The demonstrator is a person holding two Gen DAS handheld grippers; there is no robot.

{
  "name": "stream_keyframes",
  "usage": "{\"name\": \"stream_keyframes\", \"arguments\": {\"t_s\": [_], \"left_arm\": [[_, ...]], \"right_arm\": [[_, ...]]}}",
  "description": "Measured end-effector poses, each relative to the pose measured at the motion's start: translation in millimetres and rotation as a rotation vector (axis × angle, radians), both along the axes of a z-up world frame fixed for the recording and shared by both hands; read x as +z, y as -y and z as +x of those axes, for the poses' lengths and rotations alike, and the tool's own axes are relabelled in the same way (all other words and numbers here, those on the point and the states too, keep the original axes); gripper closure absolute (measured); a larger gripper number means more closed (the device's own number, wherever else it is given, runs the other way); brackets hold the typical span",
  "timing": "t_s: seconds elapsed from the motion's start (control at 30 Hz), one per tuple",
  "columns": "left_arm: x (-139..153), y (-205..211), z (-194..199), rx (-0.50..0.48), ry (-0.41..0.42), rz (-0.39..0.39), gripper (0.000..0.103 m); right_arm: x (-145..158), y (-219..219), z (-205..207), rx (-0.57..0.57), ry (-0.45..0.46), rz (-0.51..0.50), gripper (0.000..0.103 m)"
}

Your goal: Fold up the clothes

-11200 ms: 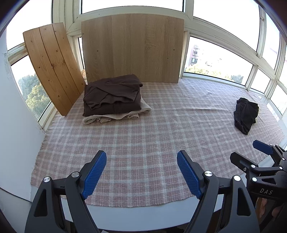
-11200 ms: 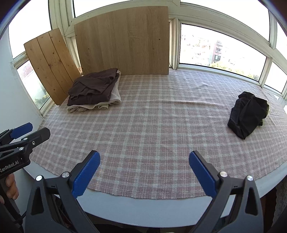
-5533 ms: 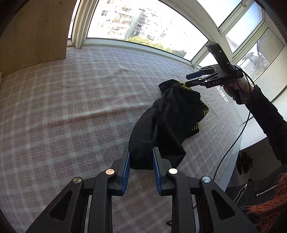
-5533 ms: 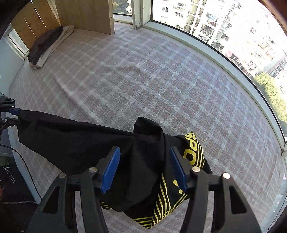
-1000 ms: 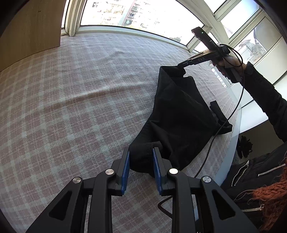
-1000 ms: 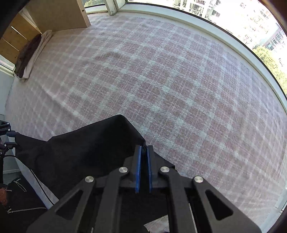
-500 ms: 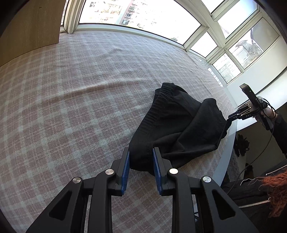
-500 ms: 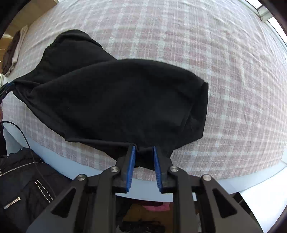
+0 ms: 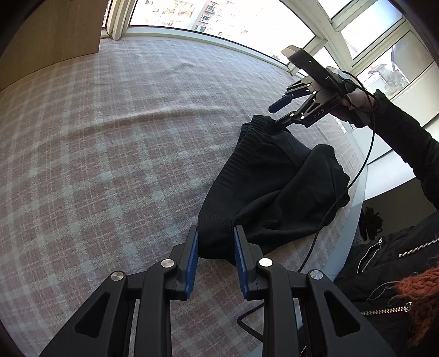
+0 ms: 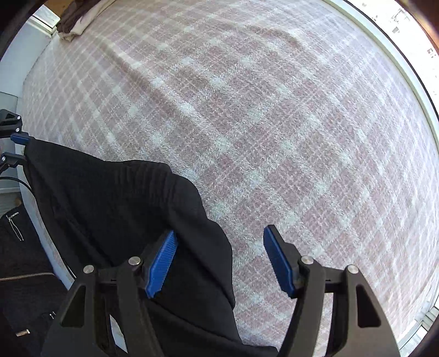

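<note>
The black knit garment (image 9: 274, 186) is pinched at a corner by the left gripper (image 9: 215, 247) on the pink plaid cloth (image 9: 109, 137); the right gripper (image 10: 219, 261), jaws just opened wide, straddles its ribbed edge unclamped, with stacked folded clothes (image 10: 79, 19) far off.

The right gripper (image 10: 218, 263), pinched tight on a corner of the crumpled black fabric garment (image 9: 274, 186) a second ago, let that corner go and has just been opening its jaws. It now sits at the ribbed waistband end, the cloth lying against only one blue pad. The garment, then stretched up in the air, has dropped onto the pink plaid cloth covering the table (image 9: 115, 131).
</note>
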State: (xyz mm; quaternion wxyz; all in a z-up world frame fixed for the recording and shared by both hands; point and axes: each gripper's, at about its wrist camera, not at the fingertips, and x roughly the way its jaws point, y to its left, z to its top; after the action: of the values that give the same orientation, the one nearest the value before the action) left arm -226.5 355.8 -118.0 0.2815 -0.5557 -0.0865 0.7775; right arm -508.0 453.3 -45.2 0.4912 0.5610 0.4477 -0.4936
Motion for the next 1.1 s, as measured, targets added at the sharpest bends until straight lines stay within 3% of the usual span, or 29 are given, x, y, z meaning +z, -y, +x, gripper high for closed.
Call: {"name": "stream_keyframes", "arguments": {"t_s": [0.1,0.17,0.2,0.3,0.47,0.57,0.63,0.7,0.73,0.83,0.9,1.03,1.1], "left_arm": [[-0.9,-0.1,-3.3,0.006,0.002,0.001,0.08],[-1.4,-0.8,-4.8,0.006,0.005,-0.002,0.08],[-1.7,-0.8,-5.3,0.005,0.007,-0.003,0.08],[-0.6,-1.3,-5.6,0.006,0.004,0.001,0.08],[9.4,3.6,-14.3,0.021,-0.029,0.007,0.08],[32.5,13.2,-28.5,0.043,-0.099,-0.008,0.08],[55.2,20.7,-35.3,0.05,-0.168,0.006,0.08],[56.0,20.8,-36.8,0.026,-0.173,-0.022,0.079],[54.0,20.3,-37.3,0.012,-0.168,-0.041,0.079],[16.3,19.3,-35.5,-0.006,-0.067,-0.092,0.079],[-5.7,17.8,-27.9,-0.011,-0.007,-0.094,0.079],[-19.0,12.3,-10.5,-0.028,0.036,-0.047,0.079],[-19.0,9.3,-7.3,-0.029,0.03,-0.042,0.079]], "right_arm": [[-5.3,1.8,0.6,0.005,0.075,-0.005,0.04],[-8.4,-1.2,1.6,-0.008,0.122,-0.004,0.06],[-8.5,-3.0,5.0,0.005,0.111,-0.004,0.083],[0.0,-10.8,15.0,0.012,0.078,-0.033,0.095],[40.9,-19.9,6.9,-0.042,0.034,-0.121,0.096],[98.3,-22.8,-18.3,-0.129,-0.067,-0.242,0.097],[138.8,-31.9,-24.4,-0.153,-0.191,-0.333,0.097],[149.8,-42.1,-26.3,-0.173,-0.224,-0.287,0.096],[144.9,-43.8,-22.8,-0.187,-0.233,-0.262,0.092],[66.8,-54.5,3.6,-0.197,-0.139,-0.148,0.072],[35.0,-59.9,8.6,-0.21,-0.055,-0.096,0.072],[45.2,-37.1,-17.1,-0.236,-0.131,-0.165,0.07],[50.8,-11.7,-39.0,-0.219,-0.201,-0.17,0.057]]}}
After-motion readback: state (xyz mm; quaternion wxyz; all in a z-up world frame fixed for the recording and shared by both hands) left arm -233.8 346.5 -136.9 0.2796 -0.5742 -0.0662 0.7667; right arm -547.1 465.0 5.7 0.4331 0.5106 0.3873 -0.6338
